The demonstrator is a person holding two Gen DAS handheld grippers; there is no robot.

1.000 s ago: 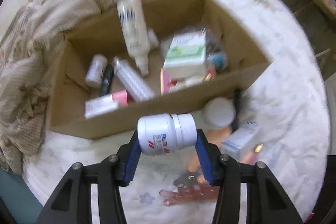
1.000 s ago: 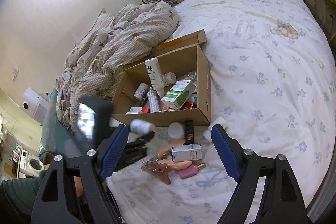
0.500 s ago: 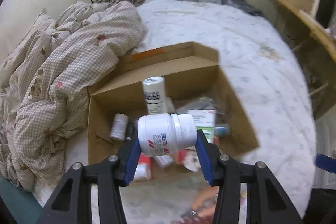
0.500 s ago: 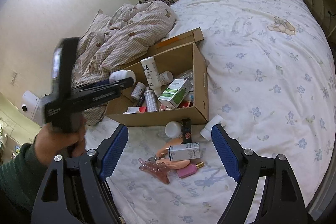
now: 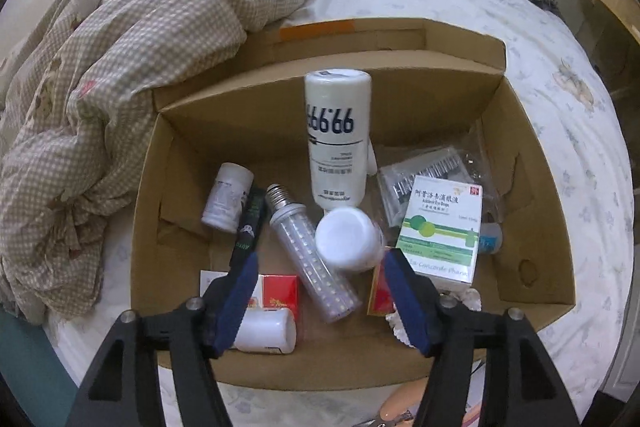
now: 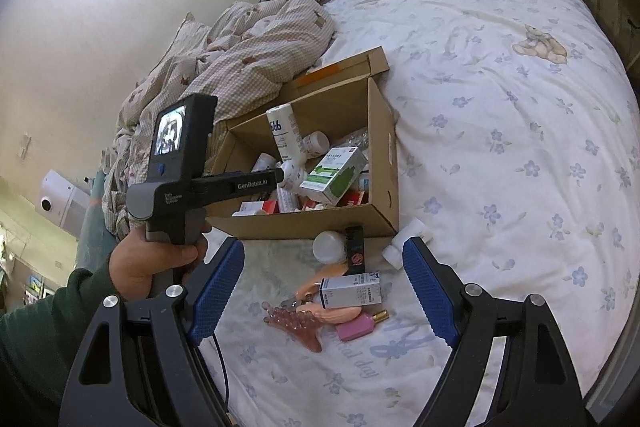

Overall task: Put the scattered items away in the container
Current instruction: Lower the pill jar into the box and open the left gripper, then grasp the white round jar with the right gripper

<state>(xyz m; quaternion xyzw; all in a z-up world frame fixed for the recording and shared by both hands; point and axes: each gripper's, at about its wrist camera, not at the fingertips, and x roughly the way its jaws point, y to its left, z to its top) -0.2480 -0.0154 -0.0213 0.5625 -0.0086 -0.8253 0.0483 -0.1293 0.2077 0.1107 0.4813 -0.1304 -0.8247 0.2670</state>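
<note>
Inside the cardboard box [image 5: 532, 227], white bottle [image 5: 348, 239] between parted left tool [image 5: 318, 281] fingers.

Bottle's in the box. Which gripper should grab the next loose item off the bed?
Right. The right gripper is open and looks onto the loose items in front of the cardboard box, such as the small carton. The left gripper, jaws open and empty, sits over the box, above the white bottle.
</note>
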